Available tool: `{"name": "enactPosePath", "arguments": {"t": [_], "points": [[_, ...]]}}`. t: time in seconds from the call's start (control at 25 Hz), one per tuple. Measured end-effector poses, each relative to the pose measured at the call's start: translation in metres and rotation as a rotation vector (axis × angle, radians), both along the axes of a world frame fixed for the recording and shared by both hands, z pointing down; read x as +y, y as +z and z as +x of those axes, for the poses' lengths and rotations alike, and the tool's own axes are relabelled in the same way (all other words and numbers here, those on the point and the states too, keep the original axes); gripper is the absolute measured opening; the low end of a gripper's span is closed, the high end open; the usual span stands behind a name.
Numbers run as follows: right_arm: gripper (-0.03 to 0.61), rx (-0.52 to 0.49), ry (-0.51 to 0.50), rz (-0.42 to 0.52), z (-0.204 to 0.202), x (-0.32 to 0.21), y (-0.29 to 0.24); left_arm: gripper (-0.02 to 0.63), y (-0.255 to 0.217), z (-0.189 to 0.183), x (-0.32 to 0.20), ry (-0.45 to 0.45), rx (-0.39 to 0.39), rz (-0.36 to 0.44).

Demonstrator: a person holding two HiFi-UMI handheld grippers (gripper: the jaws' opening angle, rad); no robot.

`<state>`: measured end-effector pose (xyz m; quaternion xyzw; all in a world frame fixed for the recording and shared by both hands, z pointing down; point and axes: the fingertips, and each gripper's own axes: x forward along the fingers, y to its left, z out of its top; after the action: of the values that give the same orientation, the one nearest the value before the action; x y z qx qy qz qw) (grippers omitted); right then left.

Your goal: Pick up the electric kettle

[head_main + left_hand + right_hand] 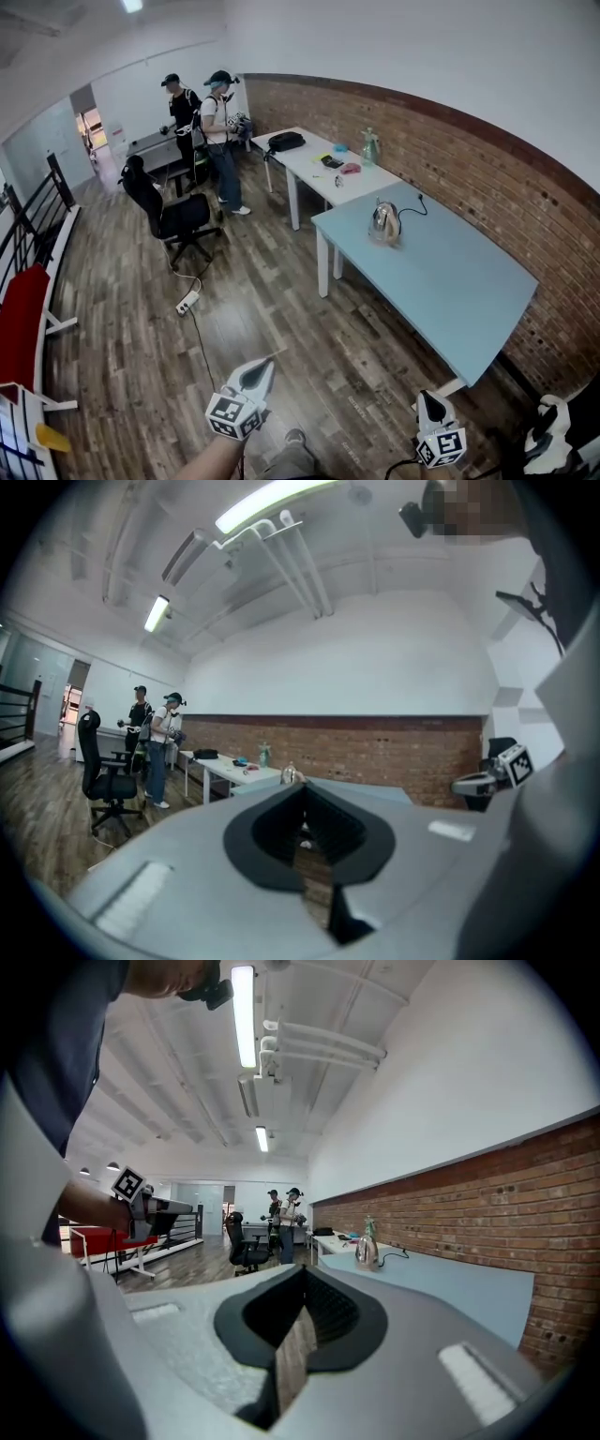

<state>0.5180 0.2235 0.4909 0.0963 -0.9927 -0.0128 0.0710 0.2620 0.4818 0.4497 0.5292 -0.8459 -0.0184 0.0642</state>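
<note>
Left gripper point(265, 367) and right gripper point(429, 404), fingers clenched empty, hover at six o'clock: the electric kettle point(384, 223) stands well apart at one o'clock on the blue surface point(450, 277).

The electric kettle point(384, 222) had a polished metal body, bright and mirror-like. The table point(459, 281) under it had a smooth, matt, pale-blue top. The floor point(281, 319) was grained wood plank with a low sheen. The wall point(525, 202) behind was rough, unglazed red brick below smooth, matt white paint. On the left gripper point(302, 786) the fingers point(178, 864) were matt grey plastic, faintly grainy, with black ribbed pads point(337, 832). The right gripper point(302, 1267) looked the same.
</note>
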Motion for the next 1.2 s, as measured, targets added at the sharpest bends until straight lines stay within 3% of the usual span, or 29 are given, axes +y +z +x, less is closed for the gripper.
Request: {"name": "enactPosePath", "arguments": {"t": [0.6,0.72,0.84,1.2], "points": [[0.002,0.000,0.058,-0.013,-0.173,-0.029,-0.018,0.002,-0.004,-0.178,-0.049,0.077,-0.004,0.002],[0.002,0.002,0.041,0.008,-0.200,-0.020,-0.020,0.002,0.000,-0.202,-0.056,0.103,-0.027,-0.004],[0.002,0.033,0.012,0.033,-0.221,-0.016,-0.013,0.002,0.008,-0.217,-0.068,0.122,-0.002,0.011],[0.002,0.003,0.000,0.016,-0.289,-0.063,-0.010,0.002,0.013,-0.266,-0.101,0.122,0.007,0.005]]}}
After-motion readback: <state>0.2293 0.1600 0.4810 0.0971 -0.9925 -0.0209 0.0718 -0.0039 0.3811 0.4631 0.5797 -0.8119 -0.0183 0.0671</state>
